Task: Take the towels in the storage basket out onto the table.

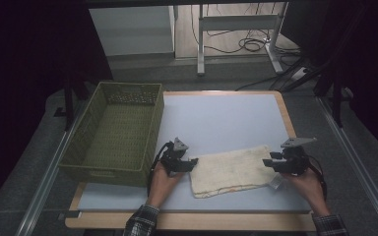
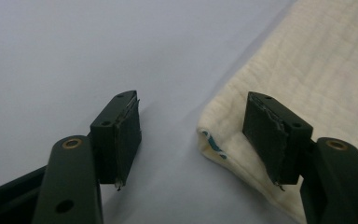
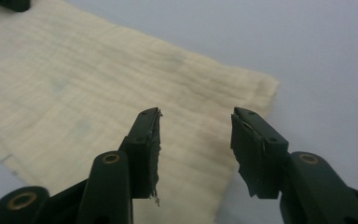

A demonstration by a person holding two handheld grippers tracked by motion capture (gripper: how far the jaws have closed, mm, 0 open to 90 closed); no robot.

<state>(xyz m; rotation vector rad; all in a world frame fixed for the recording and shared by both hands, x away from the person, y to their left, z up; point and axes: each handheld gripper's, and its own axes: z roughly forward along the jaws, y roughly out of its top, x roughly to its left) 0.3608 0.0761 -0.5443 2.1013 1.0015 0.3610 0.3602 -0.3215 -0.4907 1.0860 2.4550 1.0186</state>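
Observation:
A cream folded cloth [image 1: 231, 169] lies flat on the white table top [image 1: 221, 118], near the front. My left gripper [image 1: 193, 163] is at the cloth's left edge. In the left gripper view it [image 2: 191, 126] is open, with the cloth's corner [image 2: 317, 60] lying in the gap beside the right-hand jaw and neither pad pressing on it. My right gripper [image 1: 268, 163] is at the cloth's right edge. In the right gripper view it [image 3: 196, 140] hangs open just over the cloth [image 3: 98, 84], with nothing gripped.
A green woven basket [image 1: 103, 174] stands with nothing in it along the table's left side, close to my left hand. Beyond the table's far edge are a desk frame [image 1: 236, 29] and floor cables. Dark curtains flank both sides.

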